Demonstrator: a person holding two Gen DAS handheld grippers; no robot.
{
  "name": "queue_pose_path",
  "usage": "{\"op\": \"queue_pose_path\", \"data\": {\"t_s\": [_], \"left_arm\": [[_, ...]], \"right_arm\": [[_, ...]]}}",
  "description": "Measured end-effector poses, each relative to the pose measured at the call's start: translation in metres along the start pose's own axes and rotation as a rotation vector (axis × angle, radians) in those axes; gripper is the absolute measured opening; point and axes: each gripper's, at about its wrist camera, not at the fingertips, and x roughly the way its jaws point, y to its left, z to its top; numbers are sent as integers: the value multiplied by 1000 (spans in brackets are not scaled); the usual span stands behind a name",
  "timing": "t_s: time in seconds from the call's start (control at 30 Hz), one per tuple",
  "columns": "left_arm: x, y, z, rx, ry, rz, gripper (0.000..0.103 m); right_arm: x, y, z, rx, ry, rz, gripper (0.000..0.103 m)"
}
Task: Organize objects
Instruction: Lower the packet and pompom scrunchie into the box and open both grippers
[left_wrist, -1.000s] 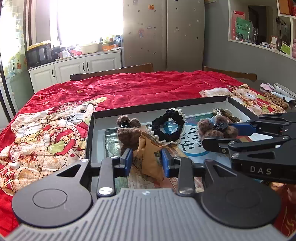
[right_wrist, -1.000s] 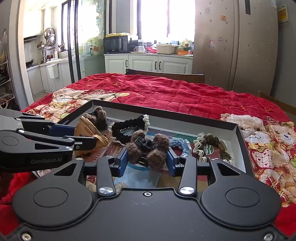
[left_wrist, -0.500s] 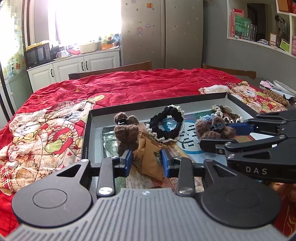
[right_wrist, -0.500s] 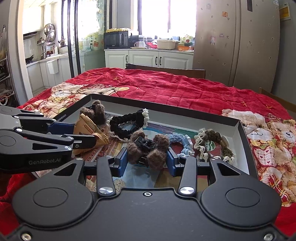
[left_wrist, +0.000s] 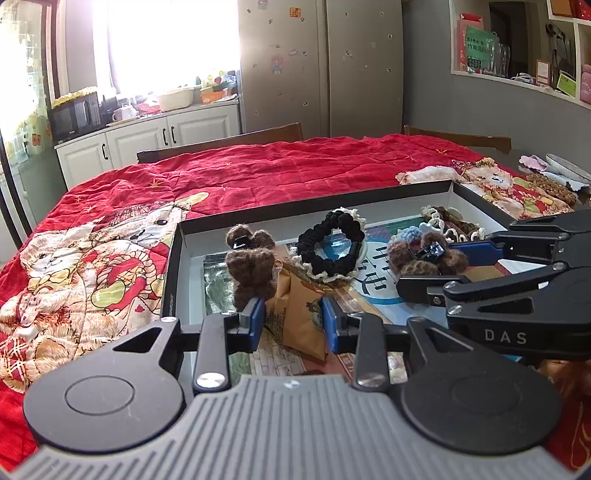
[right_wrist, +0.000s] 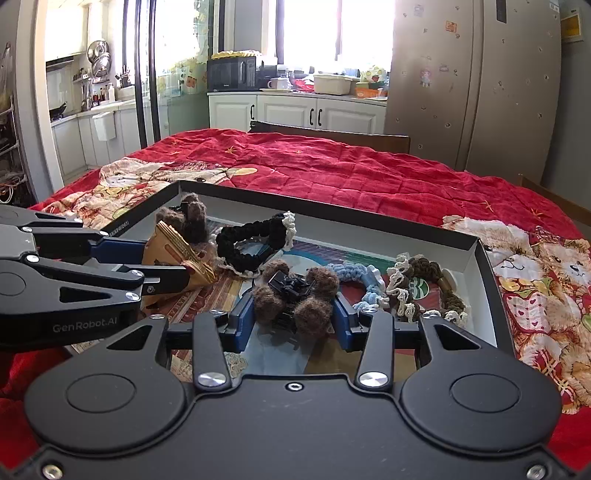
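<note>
A shallow black-rimmed box (left_wrist: 314, 214) lies on the red quilt. My left gripper (left_wrist: 293, 317) is shut on a tan paper packet (left_wrist: 295, 295) over the box's left part. The right wrist view shows that gripper (right_wrist: 162, 262) holding the packet (right_wrist: 177, 247) tilted. My right gripper (right_wrist: 291, 317) is shut on a brown pom-pom claw clip (right_wrist: 295, 295) over the middle of the box (right_wrist: 332, 218). From the left wrist view, the right gripper (left_wrist: 432, 266) and its clip (left_wrist: 424, 254) reach in from the right.
Inside the box lie a second brown pom-pom clip (left_wrist: 251, 266), a black scrunchie (left_wrist: 332, 243), a light blue crochet tie (right_wrist: 354, 273) and a brown-and-cream scrunchie (right_wrist: 424, 284). The red quilt (right_wrist: 369, 177) covers the table. Wooden chair backs (left_wrist: 229, 140) stand beyond it.
</note>
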Motion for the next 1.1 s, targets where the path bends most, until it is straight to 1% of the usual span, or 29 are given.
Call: {"op": "queue_pose_path", "data": {"t_s": [0.47,0.63,0.67,0.83,0.97,1.03,1.1], "left_arm": [[-1,-3,-1,15,-4,6,38],[-1,-3,-1,15,-4,0,41],[-1,-3,-1,14,-5,-1,43],[-4,-4,-1,19,-13,0,45],[-6,-4,0,17,-20,-2,51],[-8,-4,0,17,-23,-5,57],[-8,-5,1,20,-25,-4,58]], "right_arm": [[0,1,-1,-7,0,-3,44],[0,1,-1,-11,0,0,45],[-1,1,-1,-11,0,1,46],[-2,1,0,-17,-2,4,48],[-3,2,0,-16,-9,2,48],[-4,2,0,-16,-11,1,49],[-4,2,0,-18,-14,0,50]]}}
